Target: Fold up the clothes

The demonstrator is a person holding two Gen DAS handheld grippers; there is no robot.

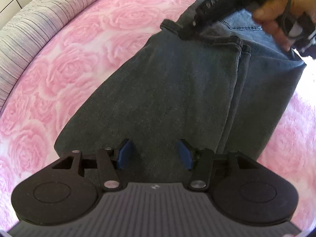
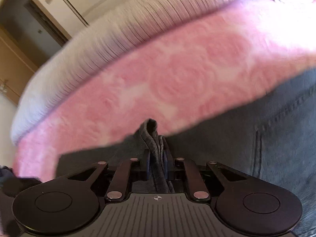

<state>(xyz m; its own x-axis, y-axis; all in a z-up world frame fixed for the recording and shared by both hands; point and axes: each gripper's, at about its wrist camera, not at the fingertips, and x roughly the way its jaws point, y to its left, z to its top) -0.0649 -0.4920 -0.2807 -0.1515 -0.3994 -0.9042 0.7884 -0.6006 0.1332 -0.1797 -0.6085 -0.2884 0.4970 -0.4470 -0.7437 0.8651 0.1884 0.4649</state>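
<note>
The gray jeans (image 1: pixel 167 90) lie on the pink rose blanket (image 1: pixel 79 45) and fill the middle of the left wrist view. They look partly folded: the legs are doubled over, and the hems (image 1: pixel 240 47) sit stacked near the upper right of that view. So I think some folding is done, and at least one more fold is left to make them small and neat. The left gripper (image 1: pixel 155 154) hangs over the near end of the jeans at the bottom of the frame, with its blue fingers (image 1: pixel 124 154) spread apart and holding nothing. The right gripper (image 2: pixel 157 167) pinches a bunched strip of the gray cloth (image 2: pixel 156 148) tight between its pads, low in the middle of the right wrist view. In the upper right of the left wrist view, a hand (image 1: pixel 276 13) holds that gripper by the hems. There is lots of bare pink blanket to the left of the jeans, so there is room to move the cloth that way. A striped cover (image 1: pixel 29 25) runs along the upper left edge of the blanket.
</note>
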